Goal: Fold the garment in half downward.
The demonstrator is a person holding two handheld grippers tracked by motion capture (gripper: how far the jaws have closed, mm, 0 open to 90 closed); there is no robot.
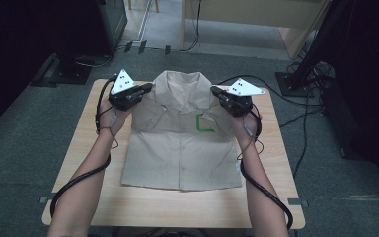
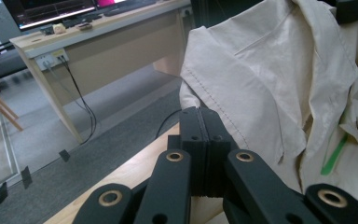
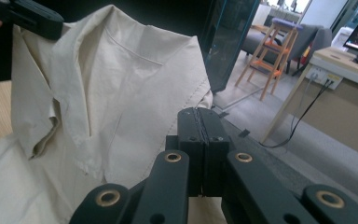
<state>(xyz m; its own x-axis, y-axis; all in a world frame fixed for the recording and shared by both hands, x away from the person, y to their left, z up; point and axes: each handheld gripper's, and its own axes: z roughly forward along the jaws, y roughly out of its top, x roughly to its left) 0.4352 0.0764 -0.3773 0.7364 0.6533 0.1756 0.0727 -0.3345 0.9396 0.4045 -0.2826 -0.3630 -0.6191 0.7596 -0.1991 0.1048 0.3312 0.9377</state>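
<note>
Beige short-sleeved shirt (image 1: 182, 148) at the centre of the light wooden tabletop (image 1: 84, 148), front side up, collar toward the far edge, hem toward the person; buttoned placket down the middle, green outlined square (image 1: 205, 123) on the chest pocket; lower body flat on the wood, shoulder area raised and gathered at both sides. Left tongs (image 1: 149, 87) at the shirt's left shoulder, pressed together on the fabric edge, cloth bunched right at the black tips in the left gripper view (image 2: 200, 114); right tongs (image 1: 214, 91) at the opposite shoulder, likewise pinched shut on the seam, fabric draped beside the closed tips in the right gripper view (image 3: 199, 114). Both held up off the tabletop, grey three-cornered plates on top, tips aimed inward toward the collar. Bare forearms in from the near edge, one along each side of the shirt; black cables (image 1: 269, 192) looped beside them. Further out: grey carpet around the tabletop, dark stand (image 1: 64, 69) on the floor at far left, tangle of cords (image 1: 306, 74) at far right, pale wooden desk (image 2: 98, 42) beyond, wooden step stool (image 3: 272, 56) off in the room.
</note>
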